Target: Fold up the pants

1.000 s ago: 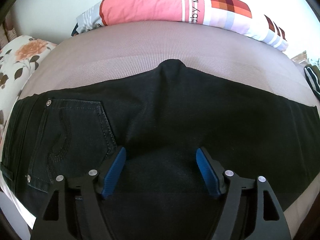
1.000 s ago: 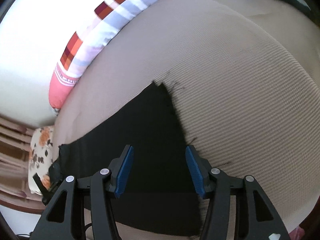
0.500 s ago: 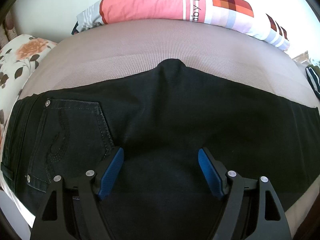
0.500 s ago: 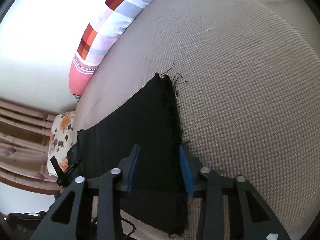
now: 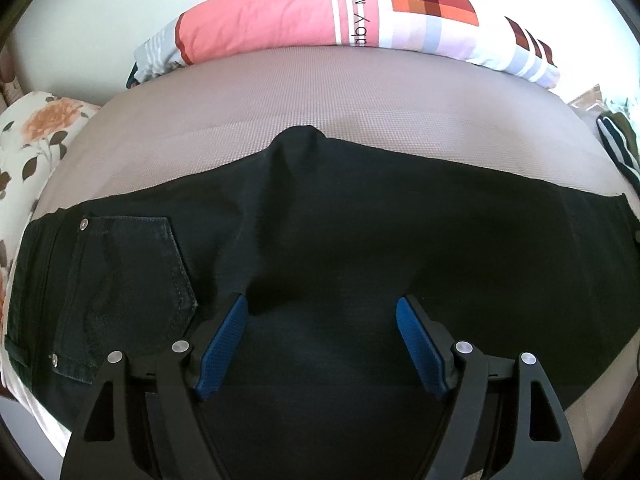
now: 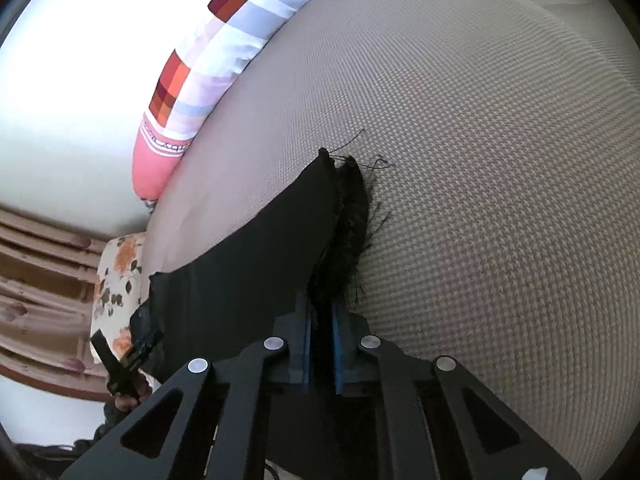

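black grippers (image 5: 322,340) – blue pads (image 5: 222,344), silver screws

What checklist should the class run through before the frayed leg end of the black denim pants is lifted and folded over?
1. Right gripper shut on the frayed hem of the black denim pants: ok.
2. Both hem layers caught: cannot tell.
3. Left gripper open over the seat area: ok.
4. Left gripper pinning the fabric: not ok.
5. Pants flat on the beige woven mattress: ok, bar a ridge near the crotch.
6. Pink patterned pillow off the pants: ok.
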Action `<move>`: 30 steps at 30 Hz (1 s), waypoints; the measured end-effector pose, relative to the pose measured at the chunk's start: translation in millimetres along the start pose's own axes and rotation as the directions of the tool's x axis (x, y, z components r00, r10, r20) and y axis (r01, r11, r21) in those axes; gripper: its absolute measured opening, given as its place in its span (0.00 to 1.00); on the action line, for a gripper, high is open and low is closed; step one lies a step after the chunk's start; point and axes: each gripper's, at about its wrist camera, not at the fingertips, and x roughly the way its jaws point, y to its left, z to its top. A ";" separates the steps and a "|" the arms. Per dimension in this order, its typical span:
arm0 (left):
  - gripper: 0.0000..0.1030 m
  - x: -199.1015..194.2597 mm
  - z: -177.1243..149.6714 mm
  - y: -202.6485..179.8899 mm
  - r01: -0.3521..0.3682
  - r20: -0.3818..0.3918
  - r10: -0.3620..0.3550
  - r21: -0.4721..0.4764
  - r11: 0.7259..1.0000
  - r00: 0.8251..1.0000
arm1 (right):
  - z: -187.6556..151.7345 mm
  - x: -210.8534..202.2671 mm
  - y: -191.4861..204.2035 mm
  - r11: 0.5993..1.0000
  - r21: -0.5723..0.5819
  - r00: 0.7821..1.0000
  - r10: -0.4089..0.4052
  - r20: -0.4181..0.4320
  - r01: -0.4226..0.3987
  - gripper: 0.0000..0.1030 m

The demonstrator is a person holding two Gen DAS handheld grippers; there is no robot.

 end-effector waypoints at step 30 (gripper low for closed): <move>0.75 -35.6 -27.1 52.0 0.067 0.115 -0.058 -0.073 0.995 0.992 | -55.0 160.1 254.9 0.969 -0.174 0.971 0.144 -0.193 -0.178 0.08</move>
